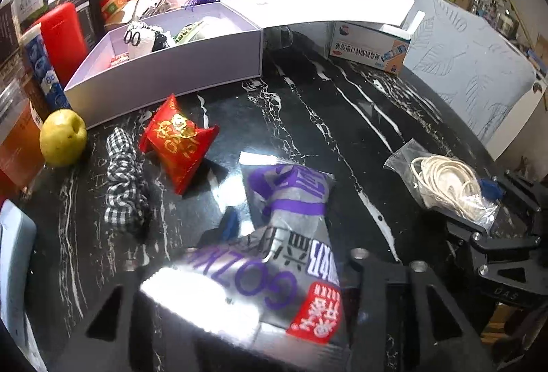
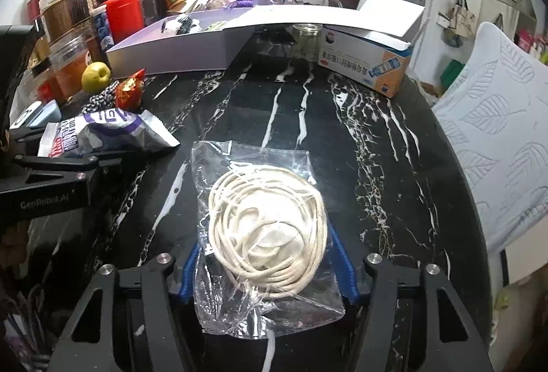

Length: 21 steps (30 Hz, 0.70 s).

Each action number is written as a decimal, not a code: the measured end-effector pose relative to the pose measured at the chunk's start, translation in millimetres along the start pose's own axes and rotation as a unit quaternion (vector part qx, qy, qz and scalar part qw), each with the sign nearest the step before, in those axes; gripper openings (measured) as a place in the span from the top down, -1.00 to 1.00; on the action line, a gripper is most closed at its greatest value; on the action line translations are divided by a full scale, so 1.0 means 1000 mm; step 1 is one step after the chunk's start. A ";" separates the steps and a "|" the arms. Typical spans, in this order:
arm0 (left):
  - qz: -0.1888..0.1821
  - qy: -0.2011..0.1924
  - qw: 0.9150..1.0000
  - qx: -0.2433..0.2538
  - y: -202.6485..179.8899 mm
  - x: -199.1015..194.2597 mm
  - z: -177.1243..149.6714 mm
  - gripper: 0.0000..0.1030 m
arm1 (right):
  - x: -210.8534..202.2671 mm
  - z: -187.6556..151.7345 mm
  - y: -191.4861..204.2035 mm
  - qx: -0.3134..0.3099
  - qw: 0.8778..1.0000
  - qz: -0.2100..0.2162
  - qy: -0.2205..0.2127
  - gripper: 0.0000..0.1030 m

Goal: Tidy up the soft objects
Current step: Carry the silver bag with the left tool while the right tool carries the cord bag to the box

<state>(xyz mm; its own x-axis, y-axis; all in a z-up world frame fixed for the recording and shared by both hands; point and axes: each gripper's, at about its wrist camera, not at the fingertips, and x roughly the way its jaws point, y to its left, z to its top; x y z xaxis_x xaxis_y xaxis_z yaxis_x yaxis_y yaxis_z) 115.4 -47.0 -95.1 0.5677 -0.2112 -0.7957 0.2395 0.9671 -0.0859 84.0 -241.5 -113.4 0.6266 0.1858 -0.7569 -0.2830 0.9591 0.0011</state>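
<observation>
A silver and purple snack bag [image 1: 274, 252] lies between the fingers of my left gripper [image 1: 270, 231], which straddles it open on the black marble table [image 1: 308, 104]; the bag also shows in the right wrist view [image 2: 102, 132]. A clear bag of coiled white rope [image 2: 267, 228] lies between the blue pads of my right gripper [image 2: 263, 255], open around it; it also shows in the left wrist view [image 1: 448, 183]. A red pouch [image 1: 178, 139] and a checkered scrunchie [image 1: 123, 180] lie near the open lavender box [image 1: 164, 81], which holds soft items.
A yellow-green fruit [image 1: 63, 137] sits left of the scrunchie. Jars, a red canister [image 1: 65, 33] and packets crowd the far left. The box lid [image 1: 322, 9] rests on a blue and white carton [image 1: 370, 48]. A pale cushioned chair [image 1: 472, 70] stands at the right edge.
</observation>
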 end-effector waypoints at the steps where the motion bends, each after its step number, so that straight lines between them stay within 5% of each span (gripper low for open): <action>1: -0.010 0.000 1.000 -0.009 0.002 -0.002 -0.001 0.20 | -0.001 0.000 -0.001 0.004 1.000 0.002 -0.002 -0.09; 8: -0.034 -0.001 0.999 -0.023 0.004 -0.011 -0.010 0.23 | -0.009 -0.002 -0.010 0.053 0.998 0.028 -0.015 0.12; 21: -0.028 -0.036 0.999 -0.027 0.010 -0.056 -0.023 0.23 | -0.038 -0.005 0.016 0.050 0.996 0.055 -0.051 0.14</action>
<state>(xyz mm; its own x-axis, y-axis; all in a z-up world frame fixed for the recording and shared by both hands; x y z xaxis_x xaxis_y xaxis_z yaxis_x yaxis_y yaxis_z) 67.6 -22.6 -65.7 0.6106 -0.2726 -0.7436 0.2305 0.9594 -0.1624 52.4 -234.7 -88.2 0.6672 0.3067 -0.6788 -0.2834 0.9473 0.1495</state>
